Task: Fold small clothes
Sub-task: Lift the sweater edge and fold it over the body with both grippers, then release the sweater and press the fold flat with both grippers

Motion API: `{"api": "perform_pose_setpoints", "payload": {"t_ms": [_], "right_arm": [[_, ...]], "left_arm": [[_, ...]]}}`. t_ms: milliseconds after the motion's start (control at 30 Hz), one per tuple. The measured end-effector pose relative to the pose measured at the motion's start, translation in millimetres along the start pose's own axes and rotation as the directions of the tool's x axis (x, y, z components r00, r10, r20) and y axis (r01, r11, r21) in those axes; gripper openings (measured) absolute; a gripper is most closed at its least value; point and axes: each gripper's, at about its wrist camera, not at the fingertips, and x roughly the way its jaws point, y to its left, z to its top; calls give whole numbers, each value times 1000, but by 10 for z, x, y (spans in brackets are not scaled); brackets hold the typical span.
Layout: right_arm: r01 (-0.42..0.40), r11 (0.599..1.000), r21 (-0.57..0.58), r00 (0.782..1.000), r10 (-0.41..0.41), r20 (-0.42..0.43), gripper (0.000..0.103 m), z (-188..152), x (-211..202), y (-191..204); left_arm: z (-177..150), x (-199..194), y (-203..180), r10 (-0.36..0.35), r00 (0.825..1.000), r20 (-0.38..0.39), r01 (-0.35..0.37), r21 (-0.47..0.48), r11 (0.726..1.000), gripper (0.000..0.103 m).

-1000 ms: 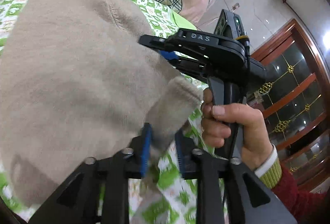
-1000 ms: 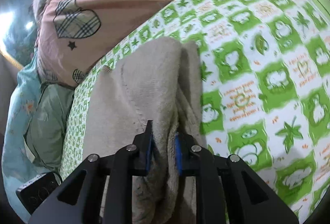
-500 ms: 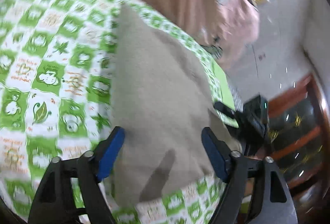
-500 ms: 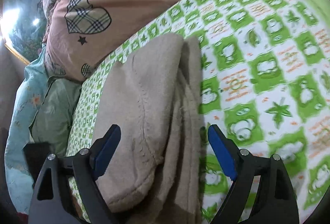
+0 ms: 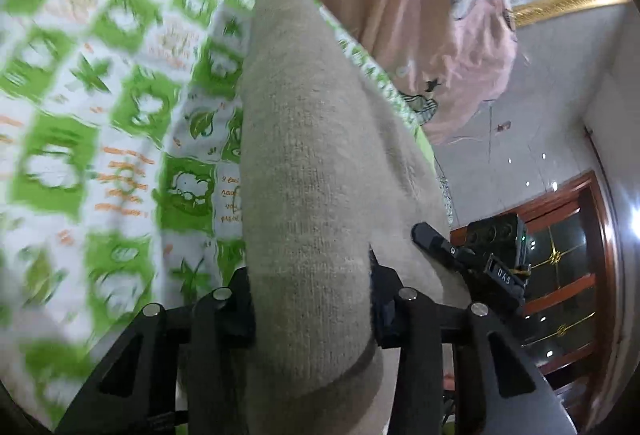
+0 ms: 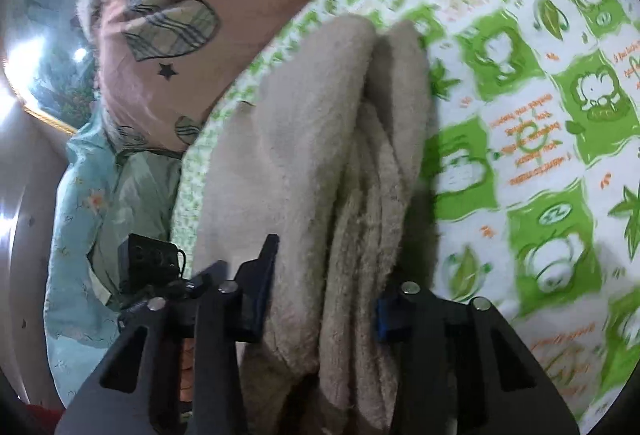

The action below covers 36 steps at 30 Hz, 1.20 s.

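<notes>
So, both claws straddle the beige knit garment point(image 5: 312, 171), which lies in a long folded bundle on the green-checked bedsheet point(image 5: 120, 139) and runs straight ahead of each. The left claw point(image 5: 310, 309) seems to pinch the near end; fabric hides its tips. The right claw point(image 6: 320, 299) has thick stacked layers point(image 6: 360, 195) between its jaws, but whether they are clenched I cannot tell. It's soft, floppy and light, likely to sag, so grip through all layers at the edge.
</notes>
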Motion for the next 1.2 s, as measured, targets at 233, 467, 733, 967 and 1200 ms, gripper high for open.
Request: {"api": "perform_pose_setpoints", "payload": {"t_ms": [233, 467, 733, 967, 1200], "right_arm": [[-121, 987, -109, 992, 118, -31, 38, -329, 229, 685], [-219, 963, -156, 967, 192, -170, 38, -668, 989, 1153], [-120, 984, -132, 970, 87, -227, 43, -895, 1328, 1075], [-50, 987, -152, 977, 17, -212, 56, -837, 1149, 1071], [-15, 983, -181, 991, -10, -136, 56, -638, 863, 1193]], "left_arm": [[-431, -1212, -39, 101, 984, 147, -103, 7, 995, 40], [-783, -1949, 330, 225, 953, 203, -218, -56, 974, 40], [-1027, -1946, 944, 233, 961, 151, -198, -213, 957, 58], [-1190, -2273, 980, 245, 955, 169, -215, -181, 960, 59], [-1271, -2821, 720, 366, 879, 304, -342, -130, 931, 58]]}}
